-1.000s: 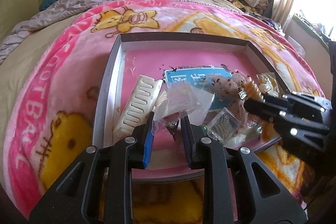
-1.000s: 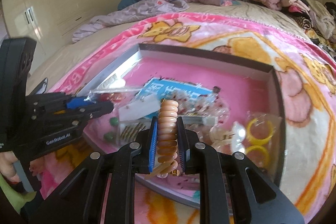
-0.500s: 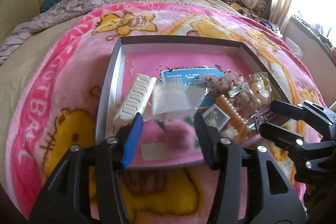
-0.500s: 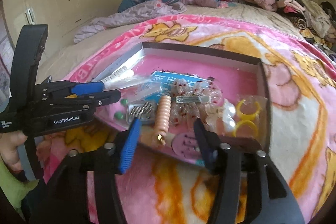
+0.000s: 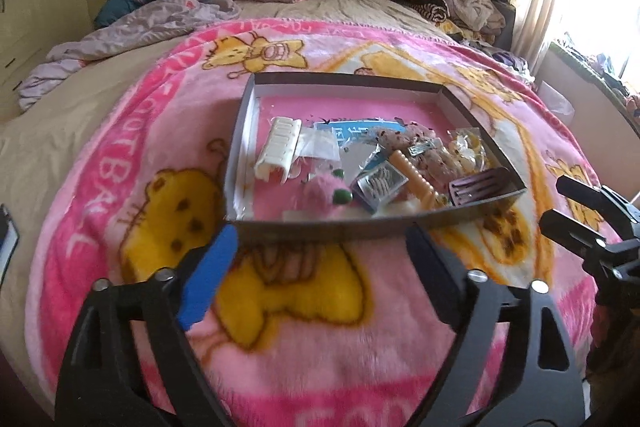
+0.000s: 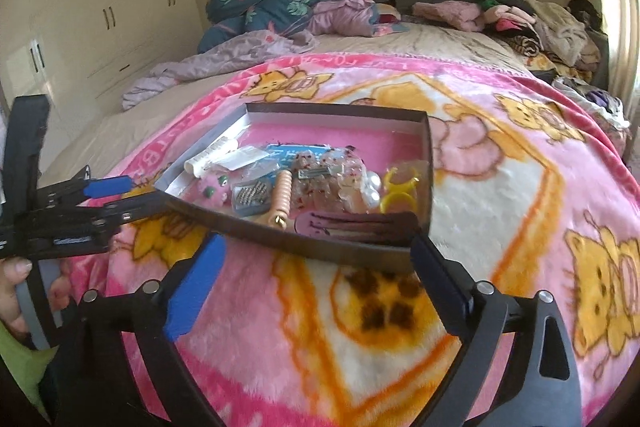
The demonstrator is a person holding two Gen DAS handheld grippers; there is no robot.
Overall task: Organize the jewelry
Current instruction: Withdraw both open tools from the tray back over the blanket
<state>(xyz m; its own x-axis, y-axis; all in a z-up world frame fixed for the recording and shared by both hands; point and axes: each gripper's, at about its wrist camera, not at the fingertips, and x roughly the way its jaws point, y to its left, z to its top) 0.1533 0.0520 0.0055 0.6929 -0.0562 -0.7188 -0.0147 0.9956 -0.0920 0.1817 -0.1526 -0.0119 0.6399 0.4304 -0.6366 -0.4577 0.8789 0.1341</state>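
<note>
Hovering apart, both tools [image 5: 320,255] [image 6: 316,263] gape before the tray [image 5: 340,229].

The pink blanket [image 5: 120,163] carries large pale letters along its left border in the left wrist view, reading roughly "FOOTBALL", with part of the word cut off by the curve. More pale lettering runs upside down along its far edge and is not legible. The blue card [image 5: 352,131] in the tray [image 5: 256,99] bears white characters too small to make out.
</note>
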